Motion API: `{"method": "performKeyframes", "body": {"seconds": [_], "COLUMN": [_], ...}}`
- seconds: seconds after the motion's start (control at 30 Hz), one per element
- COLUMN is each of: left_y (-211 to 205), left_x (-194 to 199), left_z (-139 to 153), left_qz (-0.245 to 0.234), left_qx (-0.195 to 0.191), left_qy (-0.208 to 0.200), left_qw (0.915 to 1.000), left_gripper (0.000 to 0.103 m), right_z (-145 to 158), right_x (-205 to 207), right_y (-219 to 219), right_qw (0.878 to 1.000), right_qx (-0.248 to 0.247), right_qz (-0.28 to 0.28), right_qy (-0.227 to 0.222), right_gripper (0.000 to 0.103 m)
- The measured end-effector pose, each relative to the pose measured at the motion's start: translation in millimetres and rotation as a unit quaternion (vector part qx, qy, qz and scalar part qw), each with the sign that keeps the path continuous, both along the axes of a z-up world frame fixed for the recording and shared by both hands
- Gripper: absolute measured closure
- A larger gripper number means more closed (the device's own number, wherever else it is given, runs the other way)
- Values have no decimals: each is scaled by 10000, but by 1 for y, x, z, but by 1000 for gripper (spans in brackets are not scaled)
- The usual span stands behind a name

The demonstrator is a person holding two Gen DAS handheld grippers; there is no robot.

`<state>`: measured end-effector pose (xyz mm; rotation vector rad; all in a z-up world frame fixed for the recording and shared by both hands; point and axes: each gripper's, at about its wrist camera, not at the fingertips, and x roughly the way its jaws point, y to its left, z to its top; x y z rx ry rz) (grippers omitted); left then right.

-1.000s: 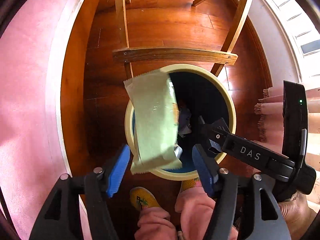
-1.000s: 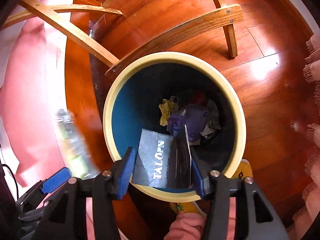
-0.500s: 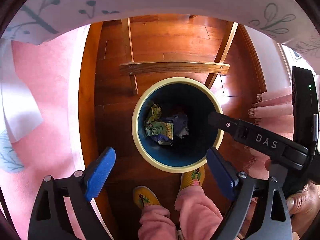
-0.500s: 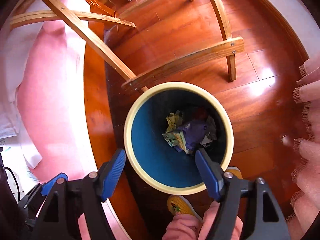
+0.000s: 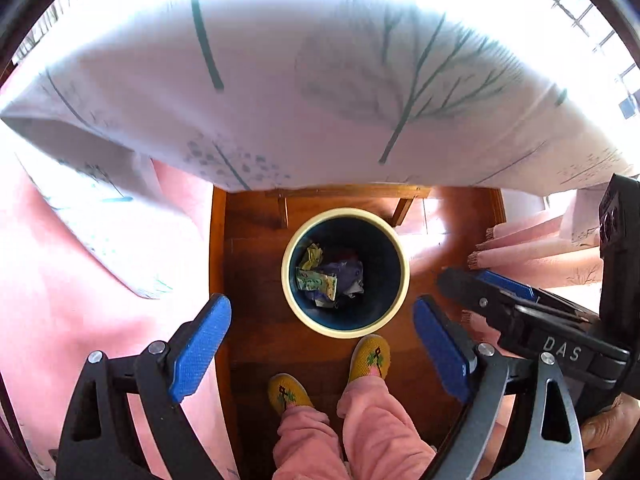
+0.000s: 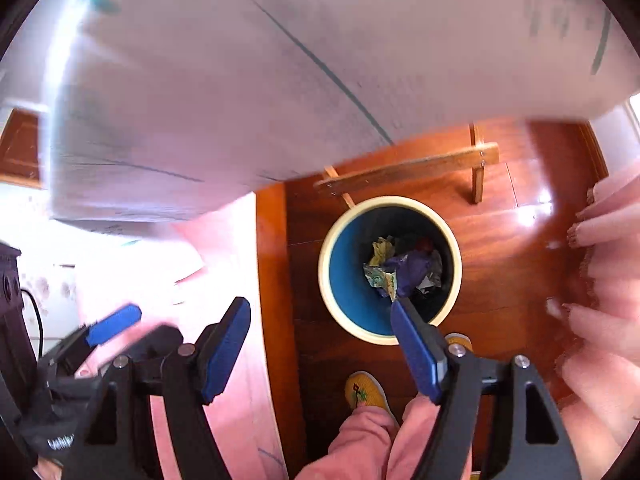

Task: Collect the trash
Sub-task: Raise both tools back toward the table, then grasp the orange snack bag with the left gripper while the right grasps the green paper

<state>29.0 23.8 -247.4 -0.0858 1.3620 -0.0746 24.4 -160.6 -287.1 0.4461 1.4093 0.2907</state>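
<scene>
A round trash bin point(image 5: 403, 280) with a cream rim and blue inside stands on the wooden floor; it also shows in the right wrist view point(image 6: 325, 280). Crumpled wrappers point(image 5: 318, 280) lie at its bottom, green, yellow and purple point(image 6: 412, 270). My left gripper point(image 5: 322, 338) is open and empty, high above the bin's near rim. My right gripper point(image 6: 320, 346) is open and empty, high above and just left of the bin. The right gripper also appears at the right of the left wrist view point(image 5: 504, 288), the left gripper at the left of the right wrist view point(image 6: 114, 324).
A white cloth with leaf print point(image 5: 320, 92) hangs over the top of both views point(image 6: 320, 60). Wooden chair legs and a crossbar point(image 6: 408, 168) stand behind the bin. Pink bedding point(image 5: 60, 300) lies left, a pink fringed rug point(image 5: 536, 256) right. The person's feet in yellow slippers point(image 5: 370, 356) stand before the bin.
Both grippers let go of their trash, the green wrapper and the dark packet, into the bin. Both then rose well above it, so the bin looks smaller and the white cloth fills the top.
</scene>
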Motion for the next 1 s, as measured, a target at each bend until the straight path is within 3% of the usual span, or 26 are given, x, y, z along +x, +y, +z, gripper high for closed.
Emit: {"method": "performKeyframes", "body": {"seconds": [0.3, 0.53, 0.77, 1.0], "left_y": [-3, 3, 12, 32], "left_x": [9, 25, 60, 119], "left_z": [158, 248, 290, 288], "left_qz": [16, 339, 538, 420], "left_qx": [289, 569, 863, 883], "left_qy": [-1052, -1790, -2000, -1937], "left_qw": [9940, 9816, 9745, 9762], "left_gripper": [12, 12, 12, 12], "right_z": [141, 223, 270, 281], "right_x": [10, 41, 80, 124], "right_y": [-6, -7, -11, -10], "right_qw": [9940, 9788, 9675, 9699], "right_qx": [224, 334, 319, 241], "right_qz": [690, 948, 966, 744], "right_qy": [-824, -1787, -2314, -2304], "right_gripper": [30, 30, 30, 30]}}
